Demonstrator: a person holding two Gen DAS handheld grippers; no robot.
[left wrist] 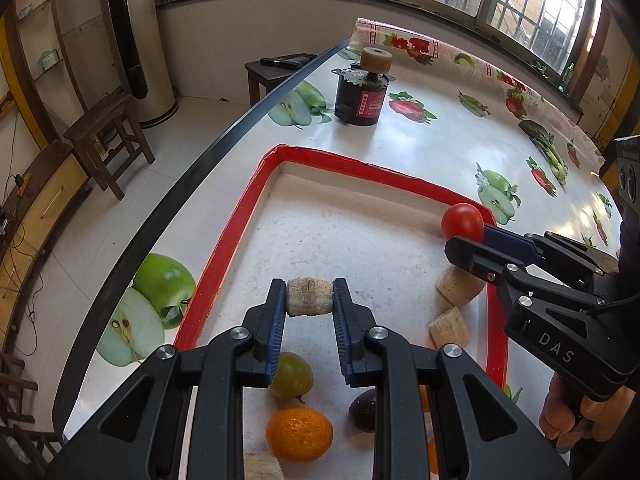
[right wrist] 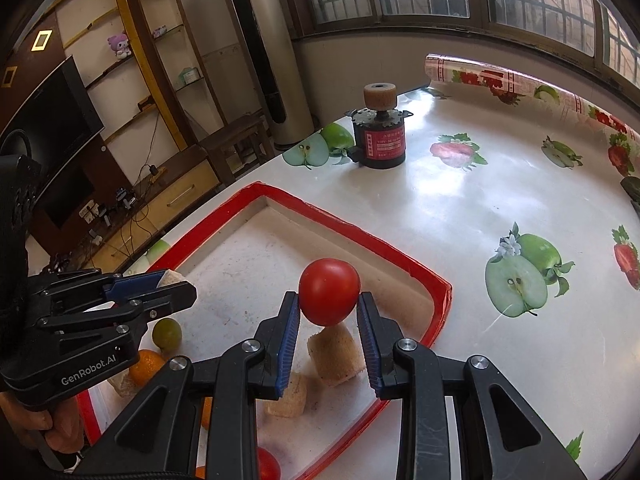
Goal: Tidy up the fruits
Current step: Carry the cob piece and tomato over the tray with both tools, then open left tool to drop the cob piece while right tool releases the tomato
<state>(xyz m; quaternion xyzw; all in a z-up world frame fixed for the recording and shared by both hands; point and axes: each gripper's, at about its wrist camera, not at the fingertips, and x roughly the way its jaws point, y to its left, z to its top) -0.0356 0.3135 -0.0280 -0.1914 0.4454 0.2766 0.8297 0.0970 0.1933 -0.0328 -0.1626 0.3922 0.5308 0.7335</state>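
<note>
The left gripper (left wrist: 309,298) is clamped on a short, pale, rough-skinned cylinder of cut fruit (left wrist: 309,297), its blue-lined fingers (left wrist: 276,320) pressing on the two cut ends, so the piece's long axis runs straight across from one finger to the other. It hangs over the white tray with a red rim (left wrist: 224,248), towards the tray's 10 o'clock corner as the left wrist camera sees it.

The right gripper (right wrist: 329,300) has closed on a smooth round red tomato (right wrist: 329,297), one finger on each flank; it is near enough a ball, slightly taller than wide, narrowing at the bottom. It is held above the tray near the 2 o'clock corner, directly over a pale cut chunk (right wrist: 335,354) lying on the tray floor. A second pale chunk (right wrist: 289,398) lies just beside that one at its 7 o'clock.

Lower in the tray lie a green grape-like fruit (left wrist: 294,376), a small orange citrus fruit (left wrist: 299,434) at its 6 o'clock, and a dark purple fruit (left wrist: 362,404) half hidden behind a finger.

The side of the right gripper reads "DAS" in the left view; the left gripper's body reads "GenRobot.AI" in the right view. Out at 12 o'clock on the table (right wrist: 460,216), whose glossy cloth is printed with apples and strawberries, stands a black cylindrical motor with a red label (right wrist: 380,148); the label's print is too small to read.
</note>
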